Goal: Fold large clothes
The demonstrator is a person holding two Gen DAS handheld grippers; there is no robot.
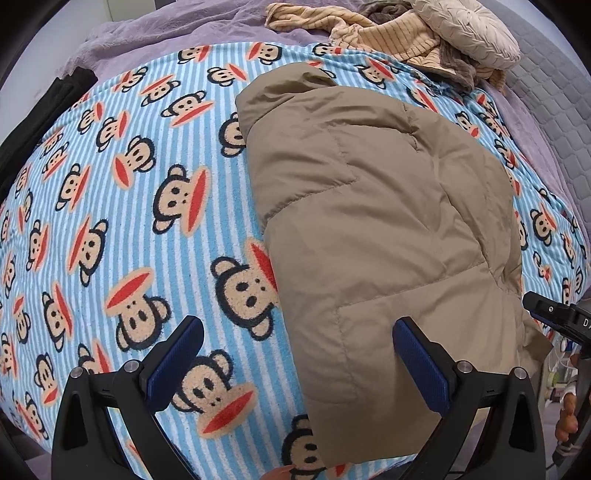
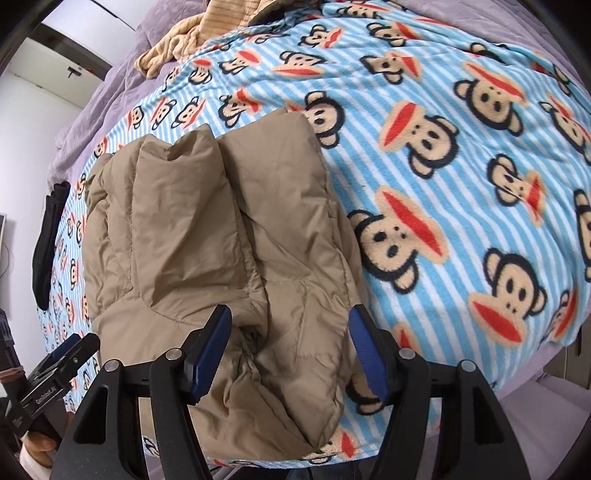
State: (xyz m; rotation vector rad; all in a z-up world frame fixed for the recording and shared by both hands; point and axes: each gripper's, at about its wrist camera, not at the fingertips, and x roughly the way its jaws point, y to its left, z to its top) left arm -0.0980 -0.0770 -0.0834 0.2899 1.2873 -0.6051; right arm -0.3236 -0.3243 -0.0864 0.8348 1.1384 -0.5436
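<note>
Blanket: a blue-striped monkey-print blanket [image 1: 110, 221] is spread over the bed.
Jacket: a tan padded jacket [image 1: 369, 221] is laid folded on the blanket, at its near edge.
Clothes pile: striped beige garments [image 1: 388, 33] are heaped at the far side.
Left gripper [image 1: 297, 354]: jaws spread wide, nothing held, above the jacket's left edge.
Right gripper [image 2: 290, 345]: jaws parted, astride the jacket's near fold.

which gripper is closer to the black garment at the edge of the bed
Left. The black garment lies on the jacket's left side, where the left gripper hovers; the right gripper is over the tan jacket, farther away.
</note>
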